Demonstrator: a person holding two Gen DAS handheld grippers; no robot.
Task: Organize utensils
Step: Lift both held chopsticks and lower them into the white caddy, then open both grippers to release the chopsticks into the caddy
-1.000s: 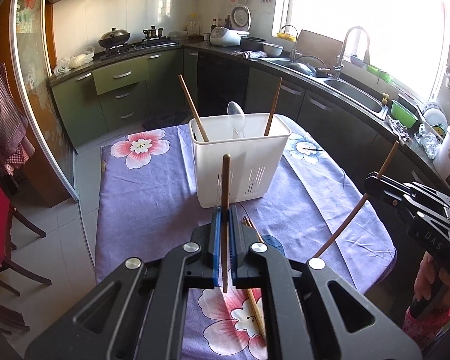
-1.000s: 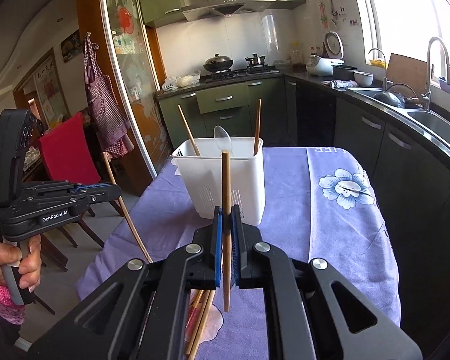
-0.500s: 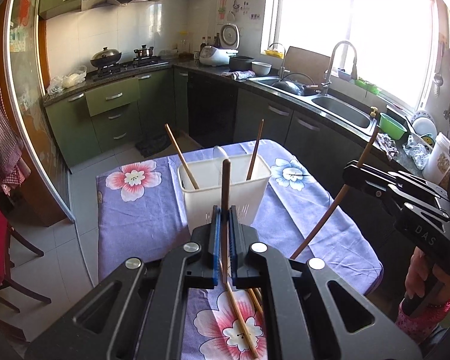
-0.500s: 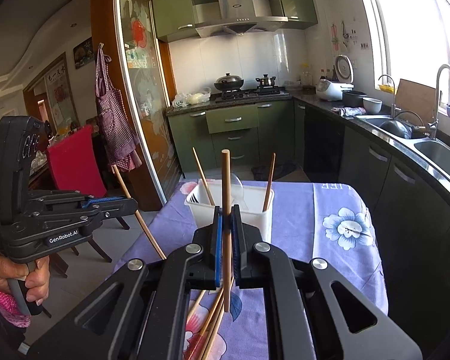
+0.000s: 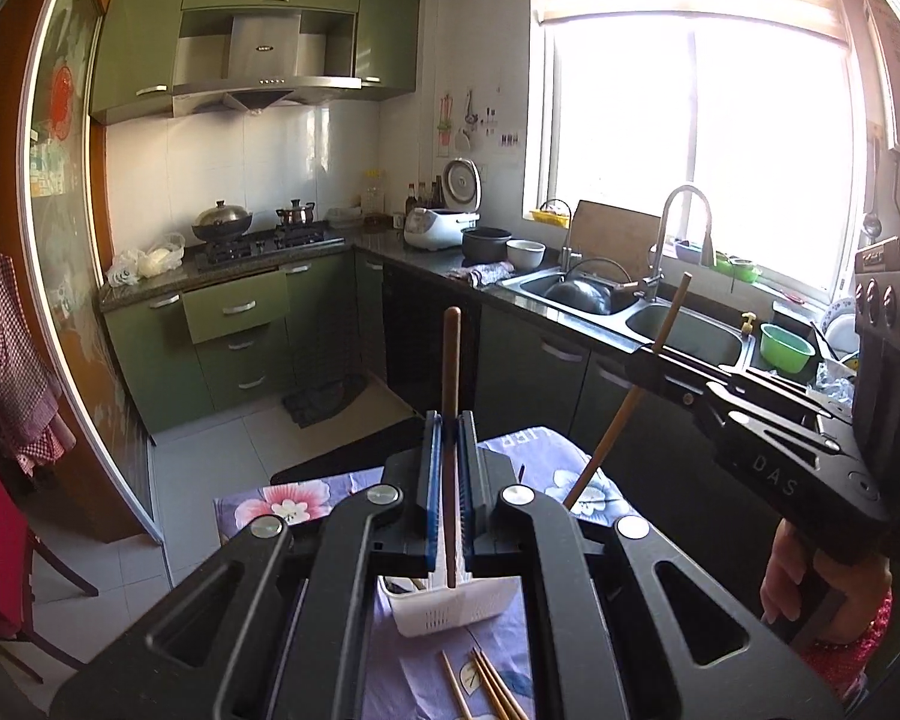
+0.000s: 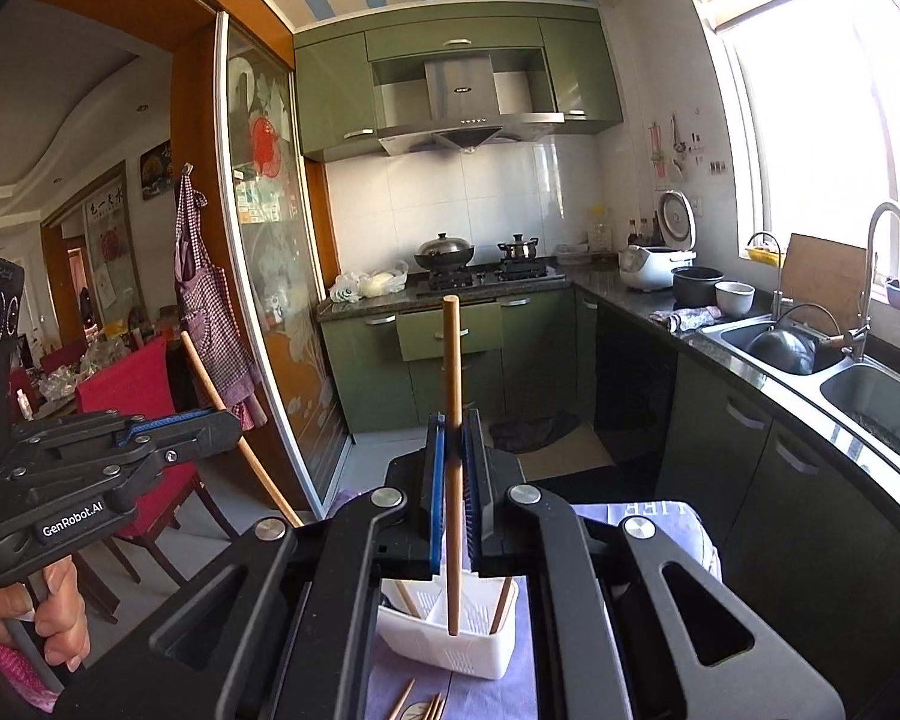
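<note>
**A:** Kitchen first: green cabinets, window over the sink, and low in both views the table (image 5: 402, 648) under its purple flowered cloth. What stands on it?

**B:** A white caddy (image 6: 450, 642), below and ahead of both tools. Inside, two chopsticks lean against its walls. More loose chopsticks (image 5: 486, 687) lie flat on the cloth on the near side of it.

**A:** And the hands?

**B:** Each hand-held gripper is clamped tight on one chopstick. The left hand-held gripper (image 5: 449, 480) has its stick (image 5: 450, 360) pinched between the blue pads, long axis upright, lower tip hanging over the caddy's opening. The right hand-held gripper (image 6: 452, 480) carries its stick (image 6: 450, 360) the same way, upright, tip over a compartment of the caddy.

**A:** Which is nearer?

**B:** I can't tell; both seem poised above it, side by side. Seen from the other wrist, each stick looks slanted rather than truly vertical.

**A:** So the coming move?

**B:** Probably straight down along the stick's axis, then release. The divider inside could catch a tip.
</note>
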